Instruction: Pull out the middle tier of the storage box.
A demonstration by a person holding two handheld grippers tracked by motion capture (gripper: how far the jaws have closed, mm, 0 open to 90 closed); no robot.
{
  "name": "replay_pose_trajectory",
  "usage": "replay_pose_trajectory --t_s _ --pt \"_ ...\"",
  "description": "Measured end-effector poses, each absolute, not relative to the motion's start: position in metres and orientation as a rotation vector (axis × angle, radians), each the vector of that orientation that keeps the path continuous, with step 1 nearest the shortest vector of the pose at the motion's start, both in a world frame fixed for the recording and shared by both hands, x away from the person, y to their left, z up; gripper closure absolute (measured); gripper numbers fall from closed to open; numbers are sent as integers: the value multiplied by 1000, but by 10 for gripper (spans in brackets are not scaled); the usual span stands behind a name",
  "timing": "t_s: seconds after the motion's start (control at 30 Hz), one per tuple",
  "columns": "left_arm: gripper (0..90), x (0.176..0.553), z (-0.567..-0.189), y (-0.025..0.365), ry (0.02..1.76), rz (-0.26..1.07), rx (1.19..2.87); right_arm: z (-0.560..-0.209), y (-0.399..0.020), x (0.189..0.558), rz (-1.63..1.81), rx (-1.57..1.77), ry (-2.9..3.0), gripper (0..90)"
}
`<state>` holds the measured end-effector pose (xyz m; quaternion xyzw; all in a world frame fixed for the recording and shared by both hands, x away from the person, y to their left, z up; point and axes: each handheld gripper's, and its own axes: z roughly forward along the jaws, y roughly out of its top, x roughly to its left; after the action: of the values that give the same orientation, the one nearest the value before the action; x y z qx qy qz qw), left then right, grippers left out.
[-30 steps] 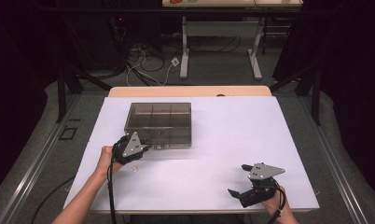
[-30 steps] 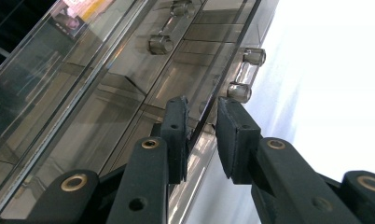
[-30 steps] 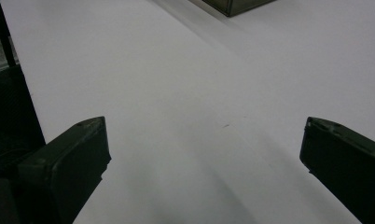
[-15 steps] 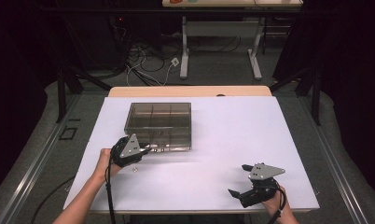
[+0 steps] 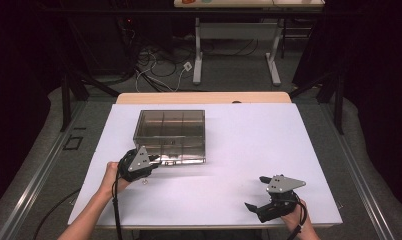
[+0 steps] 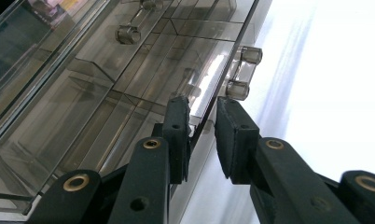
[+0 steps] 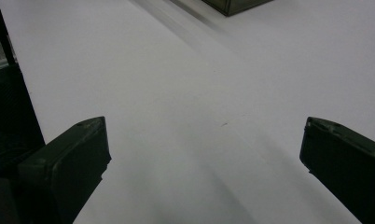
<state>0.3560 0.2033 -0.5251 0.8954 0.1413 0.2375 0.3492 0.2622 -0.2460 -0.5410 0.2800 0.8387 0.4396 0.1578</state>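
Note:
A smoky clear plastic box [image 5: 171, 130] with inner compartments stands on the white table [image 5: 249, 145], left of centre. My left gripper [image 5: 156, 161] is at the box's front left corner. In the left gripper view the thin front edge of the box's lid [image 6: 209, 93] runs between the left gripper's [image 6: 202, 116] pads. A narrow gap shows beside it, so the jaws stand a little apart around the edge. A clear latch [image 6: 241, 70] sits just beyond the tips. My right gripper [image 5: 255, 192] rests near the table's front right, and in its own view the right gripper [image 7: 204, 140] is wide open over bare table.
A small pale speck [image 5: 145, 182] lies on the table just in front of the left gripper. The box's corner [image 7: 232, 5] shows at the top of the right gripper view. Behind the table are desk legs [image 5: 196, 50] and loose cables [image 5: 154, 65] on the floor.

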Motion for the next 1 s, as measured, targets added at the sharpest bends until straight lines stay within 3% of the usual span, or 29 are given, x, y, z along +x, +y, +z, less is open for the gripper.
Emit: replay_pose_trajectory --t_s 1.0 --pt "734 350 -523 225 432 623 2323 -541 -246 263 1253 799 2400 10"
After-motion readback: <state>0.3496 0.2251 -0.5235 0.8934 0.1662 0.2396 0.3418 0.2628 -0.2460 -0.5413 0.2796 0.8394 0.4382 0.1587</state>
